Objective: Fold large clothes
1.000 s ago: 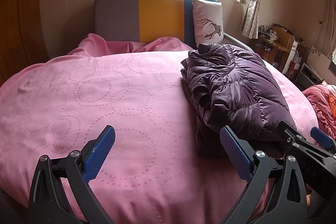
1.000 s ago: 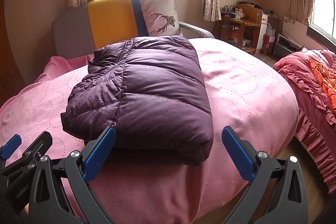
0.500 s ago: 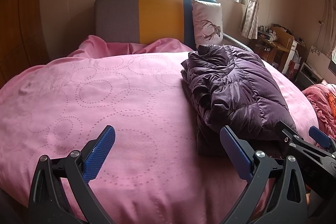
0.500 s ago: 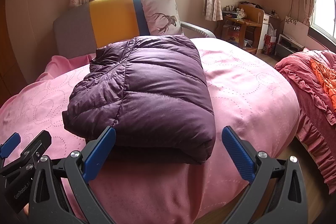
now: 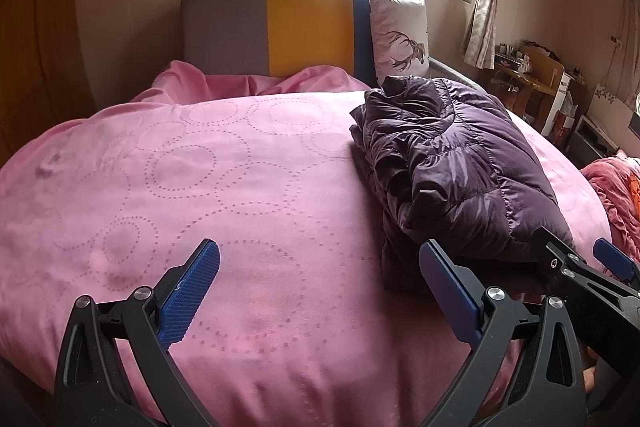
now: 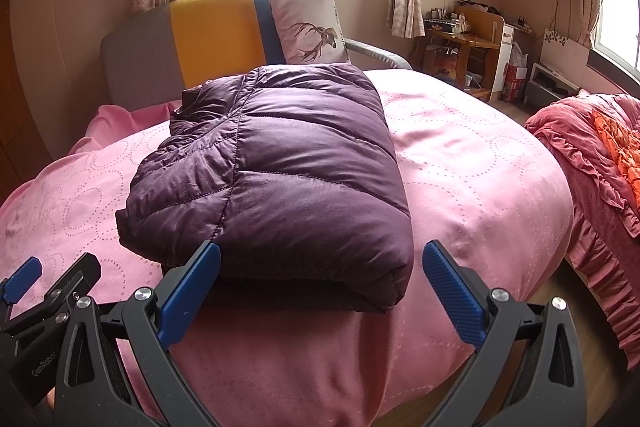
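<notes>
A dark purple puffer jacket (image 6: 276, 163) lies folded into a thick rectangular bundle on the pink bedspread (image 6: 472, 163). In the left wrist view the jacket (image 5: 460, 163) sits to the right, its layered edges facing me. My left gripper (image 5: 320, 291) hovers open over bare pink bedspread (image 5: 200, 167), left of the jacket, holding nothing. My right gripper (image 6: 320, 291) stands open just in front of the jacket's near folded edge, with nothing between its blue fingers (image 6: 192, 291). Each gripper shows at the edge of the other's view.
A grey, yellow and blue headboard (image 5: 292, 27) and a deer-print pillow (image 6: 308, 23) stand behind the jacket. A second bed with a red ruffled cover (image 6: 600, 163) lies to the right across a strip of floor. A wooden desk (image 6: 464, 43) stands by the window.
Both grippers have drawn back slightly from the bed and stay open. The folded jacket has not moved.
</notes>
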### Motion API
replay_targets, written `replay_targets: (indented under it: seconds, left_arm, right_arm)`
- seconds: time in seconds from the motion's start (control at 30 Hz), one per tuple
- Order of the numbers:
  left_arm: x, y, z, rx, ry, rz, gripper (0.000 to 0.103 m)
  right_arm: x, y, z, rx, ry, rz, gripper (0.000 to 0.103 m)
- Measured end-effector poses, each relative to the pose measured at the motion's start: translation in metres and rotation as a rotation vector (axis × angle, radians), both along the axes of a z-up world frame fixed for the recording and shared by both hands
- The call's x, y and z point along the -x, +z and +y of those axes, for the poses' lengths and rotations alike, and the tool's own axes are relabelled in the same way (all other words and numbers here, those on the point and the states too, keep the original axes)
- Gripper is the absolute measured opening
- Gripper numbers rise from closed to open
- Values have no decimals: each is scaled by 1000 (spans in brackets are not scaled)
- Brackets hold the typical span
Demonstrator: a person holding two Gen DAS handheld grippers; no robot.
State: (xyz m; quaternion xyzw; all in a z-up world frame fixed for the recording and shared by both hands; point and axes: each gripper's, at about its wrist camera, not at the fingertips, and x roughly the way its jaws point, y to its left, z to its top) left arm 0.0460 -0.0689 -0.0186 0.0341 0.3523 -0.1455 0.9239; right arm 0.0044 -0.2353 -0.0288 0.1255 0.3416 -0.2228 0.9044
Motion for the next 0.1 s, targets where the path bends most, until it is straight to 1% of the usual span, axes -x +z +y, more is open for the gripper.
replay_targets:
  seconds: [0.1]
  left_arm:
    - [-3,-3,2,3,10,13,99]
  right_arm:
    - [-1,0,-2,-4,-3,-3,101]
